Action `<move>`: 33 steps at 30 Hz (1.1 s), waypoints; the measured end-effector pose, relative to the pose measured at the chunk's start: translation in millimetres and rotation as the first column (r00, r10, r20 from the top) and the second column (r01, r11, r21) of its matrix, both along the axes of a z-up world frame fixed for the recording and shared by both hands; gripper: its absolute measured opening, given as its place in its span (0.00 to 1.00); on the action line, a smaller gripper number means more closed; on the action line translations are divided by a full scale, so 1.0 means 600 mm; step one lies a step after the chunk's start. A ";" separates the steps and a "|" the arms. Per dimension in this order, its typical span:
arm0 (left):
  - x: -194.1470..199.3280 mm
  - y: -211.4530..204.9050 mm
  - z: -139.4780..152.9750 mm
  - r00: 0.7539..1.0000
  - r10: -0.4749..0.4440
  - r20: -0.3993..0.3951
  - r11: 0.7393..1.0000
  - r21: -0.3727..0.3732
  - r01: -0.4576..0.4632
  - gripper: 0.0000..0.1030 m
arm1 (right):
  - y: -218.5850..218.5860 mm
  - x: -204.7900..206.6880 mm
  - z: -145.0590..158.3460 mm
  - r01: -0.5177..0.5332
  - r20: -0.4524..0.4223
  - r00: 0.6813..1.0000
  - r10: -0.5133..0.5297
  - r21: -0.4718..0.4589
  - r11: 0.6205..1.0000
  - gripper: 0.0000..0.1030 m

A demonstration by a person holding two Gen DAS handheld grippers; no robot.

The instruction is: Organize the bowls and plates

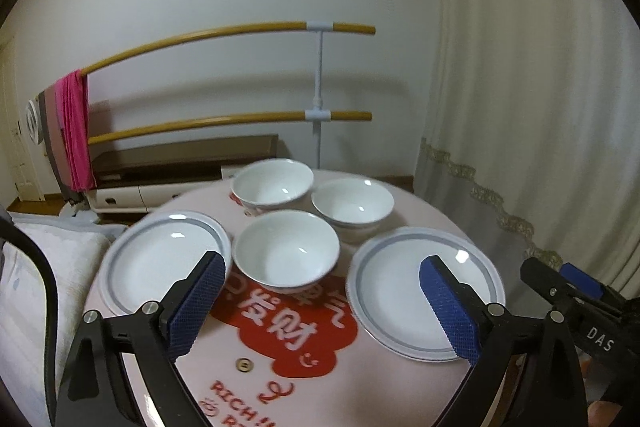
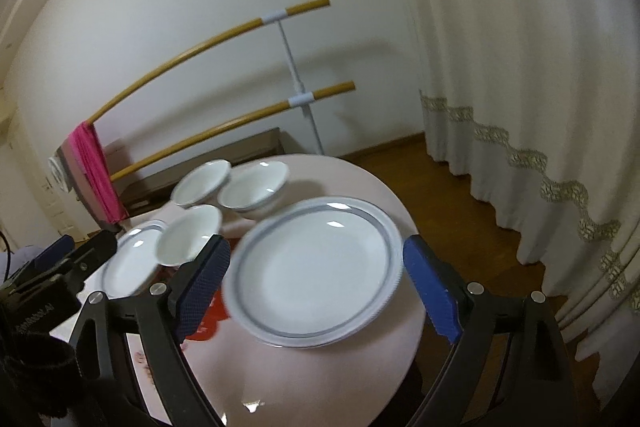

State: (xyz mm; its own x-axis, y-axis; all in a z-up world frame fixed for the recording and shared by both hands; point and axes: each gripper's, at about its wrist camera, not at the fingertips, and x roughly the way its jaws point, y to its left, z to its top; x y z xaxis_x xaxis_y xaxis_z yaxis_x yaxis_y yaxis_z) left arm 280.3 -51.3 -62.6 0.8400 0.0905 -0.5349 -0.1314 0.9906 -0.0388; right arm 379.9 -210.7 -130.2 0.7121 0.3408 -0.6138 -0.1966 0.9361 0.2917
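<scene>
A round table (image 1: 352, 379) with a pale pink top carries five pieces of white crockery. A red cloud-shaped print with white characters lies on the top towards the near edge, with red lettering below it.

Three bowls stand bunched together, all upright and empty, glossy white inside. The near bowl (image 1: 286, 253) sits at about the middle of the table. The far left bowl (image 1: 273, 187) is close to the far edge, and the far right bowl (image 1: 353, 205) stands beside it, a thin grey band showing low on its outer wall. Whether the bowls touch one another cannot be told.

Two plates lie flat, one on each side of the near bowl. The left plate (image 1: 160, 259) reaches the left edge of the table. The right plate (image 2: 316, 267) lies by the right edge. Each is white with a grey ring around the well and a finely ribbed rim. The right wrist view shows a second rim under the right plate, so it may be more than one plate.

The left gripper (image 1: 324, 303) hangs over the near part of the table, its blue pads (image 1: 196, 307) spread wide with nothing between them. The right gripper (image 2: 316, 287) is also spread wide, hovering over the near rim of the right plate without touching it.
</scene>
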 end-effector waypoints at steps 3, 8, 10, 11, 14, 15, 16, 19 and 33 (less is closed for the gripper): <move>0.041 -0.014 -0.017 0.999 -0.002 -0.041 1.000 -0.004 0.002 0.93 | -0.017 0.021 -0.028 0.012 -0.037 0.999 -0.012 -0.007 1.000 0.87; 0.093 -0.037 -0.051 0.995 -0.004 -0.104 1.000 0.006 0.005 0.93 | -0.034 0.058 -0.079 0.000 -0.100 0.995 0.000 -0.001 1.000 0.87; 0.111 -0.046 -0.063 0.992 -0.002 -0.126 1.000 0.012 0.004 0.93 | -0.036 0.069 -0.094 -0.006 -0.121 0.993 0.007 0.005 1.000 0.87; 0.118 -0.049 -0.067 0.991 -0.001 -0.136 1.000 0.010 0.003 0.93 | -0.038 0.076 -0.103 -0.009 -0.132 0.991 0.010 0.005 1.000 0.87; 0.139 -0.058 -0.081 0.985 -0.007 -0.171 1.000 0.004 0.008 0.93 | -0.038 0.087 -0.121 -0.020 -0.152 0.988 0.021 0.004 1.000 0.87; 0.145 -0.060 -0.089 0.983 -0.007 -0.181 1.000 0.006 0.008 0.93 | -0.038 0.091 -0.127 -0.026 -0.160 0.987 0.026 0.004 1.000 0.87; 0.145 -0.062 -0.096 0.981 -0.009 -0.193 1.000 0.001 0.010 0.92 | -0.038 0.095 -0.132 -0.030 -0.165 0.986 0.030 0.003 1.000 0.87; 0.166 -0.062 -0.111 0.974 -0.017 -0.228 1.000 -0.021 0.012 0.92 | -0.037 0.103 -0.143 -0.048 -0.173 0.984 0.049 0.008 0.999 0.86; 0.235 -0.033 -0.190 0.943 -0.034 -0.331 0.993 -0.116 -0.005 0.68 | -0.034 0.137 -0.178 -0.111 -0.210 0.969 0.128 0.093 0.989 0.39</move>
State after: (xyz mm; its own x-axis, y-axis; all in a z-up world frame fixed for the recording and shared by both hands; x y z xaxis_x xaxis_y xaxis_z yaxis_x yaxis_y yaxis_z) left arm 421.4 -71.2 -176.8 0.6135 0.0019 -0.7897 -0.1419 0.9840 -0.1080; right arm 462.0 -231.3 -237.1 0.5174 0.4697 -0.7153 -0.2299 0.8815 0.4125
